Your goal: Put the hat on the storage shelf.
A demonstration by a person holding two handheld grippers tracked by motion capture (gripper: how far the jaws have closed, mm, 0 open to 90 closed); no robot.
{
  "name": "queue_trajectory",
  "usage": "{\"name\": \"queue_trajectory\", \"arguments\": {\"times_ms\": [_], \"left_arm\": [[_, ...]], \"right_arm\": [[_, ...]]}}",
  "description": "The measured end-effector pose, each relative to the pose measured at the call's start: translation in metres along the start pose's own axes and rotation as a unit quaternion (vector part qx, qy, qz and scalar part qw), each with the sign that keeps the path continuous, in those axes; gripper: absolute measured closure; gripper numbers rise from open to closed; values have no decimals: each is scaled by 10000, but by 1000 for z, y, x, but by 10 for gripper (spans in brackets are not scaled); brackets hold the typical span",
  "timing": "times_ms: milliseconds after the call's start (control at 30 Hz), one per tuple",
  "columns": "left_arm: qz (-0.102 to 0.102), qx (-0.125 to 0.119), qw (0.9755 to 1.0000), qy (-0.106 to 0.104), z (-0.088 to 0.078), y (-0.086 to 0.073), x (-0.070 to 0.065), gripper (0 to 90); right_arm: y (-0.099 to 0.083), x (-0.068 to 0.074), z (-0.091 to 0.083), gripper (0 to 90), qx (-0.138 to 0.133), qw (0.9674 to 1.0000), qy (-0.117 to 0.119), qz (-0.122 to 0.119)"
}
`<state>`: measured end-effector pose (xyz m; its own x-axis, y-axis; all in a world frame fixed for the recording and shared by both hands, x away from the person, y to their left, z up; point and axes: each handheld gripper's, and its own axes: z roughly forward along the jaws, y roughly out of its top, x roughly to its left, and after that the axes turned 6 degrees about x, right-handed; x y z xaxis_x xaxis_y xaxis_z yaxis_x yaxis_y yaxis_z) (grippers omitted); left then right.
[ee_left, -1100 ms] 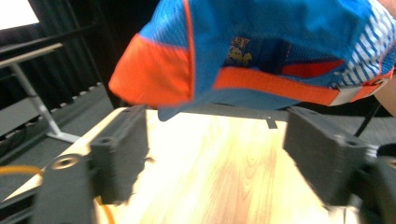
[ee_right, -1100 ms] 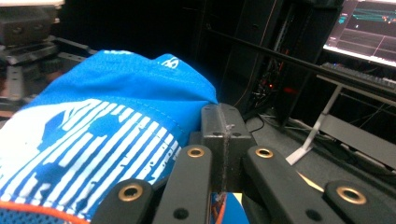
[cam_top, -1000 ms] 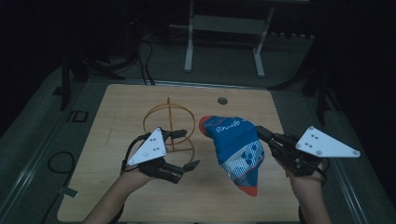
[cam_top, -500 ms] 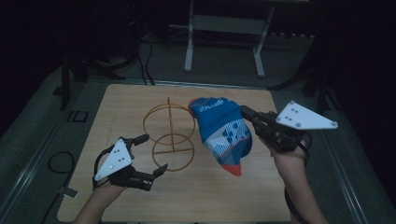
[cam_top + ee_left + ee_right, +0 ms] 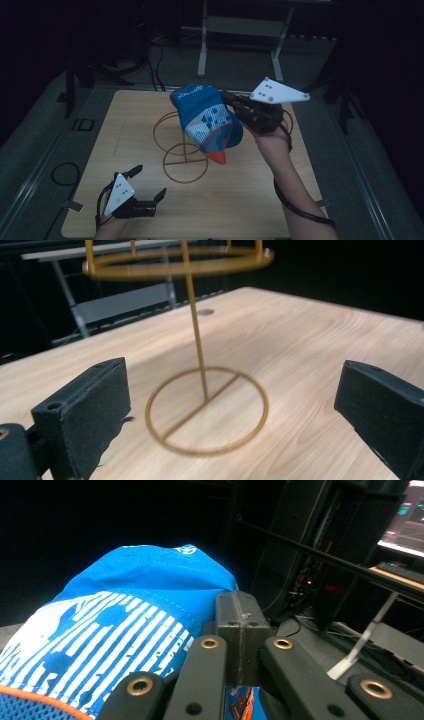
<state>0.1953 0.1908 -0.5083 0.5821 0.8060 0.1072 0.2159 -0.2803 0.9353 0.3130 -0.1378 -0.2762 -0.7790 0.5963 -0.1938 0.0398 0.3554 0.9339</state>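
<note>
At the near left of the tabletop (image 5: 280, 200) the left gripper (image 5: 148, 186) hangs low with its fingers (image 5: 85, 412) spread wide and nothing between them; its jaws have just been opening, and the left gripper view looks past them to the round base of the gold wire hat stand (image 5: 183, 150), which stands apart from them toward the middle of the tabletop. The stand's slim stem rises to an upper ring, partly hidden in the high view by the blue baseball cap (image 5: 207, 120) held in the air just right of and above it. The cap, blue with white print, a mesh panel and an orange-edged brim that points down and toward the person, is pinched at its right-hand side by the right gripper (image 5: 231, 100), whose fingers (image 5: 239, 625) are clamped tight on the fabric. The step in hand looks like carrying the cap to the stand. The next move likely calls for bringing the crown over the upper ring, lowering it squarely, then letting go.
</note>
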Motion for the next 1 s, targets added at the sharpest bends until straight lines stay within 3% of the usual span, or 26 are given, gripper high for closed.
{"name": "queue_trajectory", "arguments": {"times_ms": [133, 267, 433, 467, 600, 733, 1000], "left_arm": [[-4, 49, 9999, 137, 3, -18, -4, 18], [-220, 113, 9996, 96, 5, -30, -1, 18], [-381, 276, 9987, 208, 2, -42, 5, 18], [-426, 259, 9985, 236, 0, -44, 6, 18], [-524, 173, 9980, 322, -7, -46, 10, 18], [-604, 90, 9974, 376, -10, -48, 13, 18], [-677, 125, 9969, 393, -11, -51, 15, 18]], "right_arm": [[7, 5, 20, 900, 67, 9999, 77, -10], [13, 11, 40, 900, 170, 9997, 155, -42], [16, 16, 57, 900, 253, 9994, 239, -40], [17, 21, 69, 900, 331, 9990, 314, -18], [19, 30, 87, 900, 428, 9981, 431, -44], [20, 38, 101, 900, 558, 9975, 401, -176], [1, 32, 115, 900, 869, 9951, 461, -62]]}}
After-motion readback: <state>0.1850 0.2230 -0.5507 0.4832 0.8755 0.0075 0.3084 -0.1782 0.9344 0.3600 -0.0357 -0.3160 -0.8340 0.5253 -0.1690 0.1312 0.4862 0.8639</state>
